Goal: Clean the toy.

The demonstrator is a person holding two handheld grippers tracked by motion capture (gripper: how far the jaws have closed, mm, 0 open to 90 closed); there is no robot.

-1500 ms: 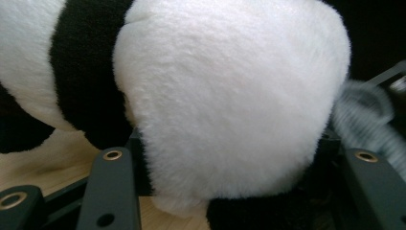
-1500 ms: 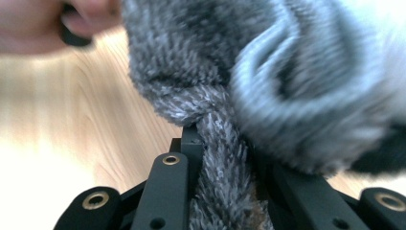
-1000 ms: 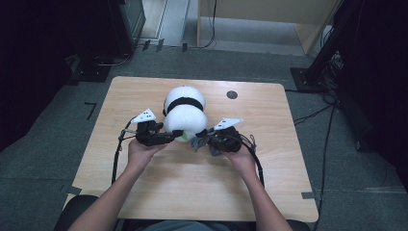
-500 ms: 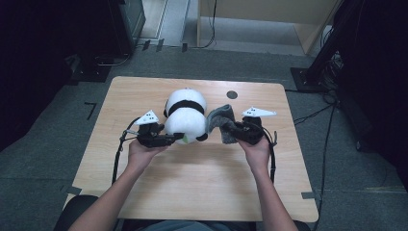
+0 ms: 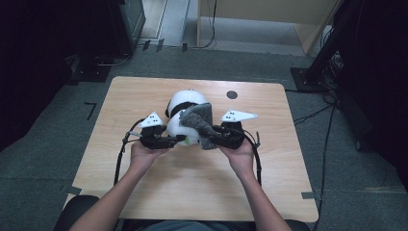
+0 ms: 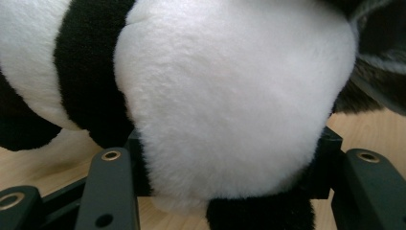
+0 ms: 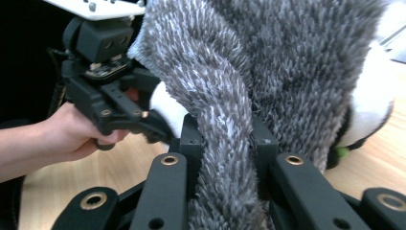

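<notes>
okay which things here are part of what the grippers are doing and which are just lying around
In the job:
- panda plush, clamped by the left gripper
- grey furry cloth, pinched by the right gripper and draped against the plush

Lying about:
- black round spot on the table
- cables on the floor

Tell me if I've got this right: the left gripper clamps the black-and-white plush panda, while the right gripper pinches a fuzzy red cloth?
Not quite: the cloth is grey, not red. The right gripper view shows the fuzzy grey cloth pinched in the right gripper. The left gripper does clamp the black-and-white plush panda.
</notes>
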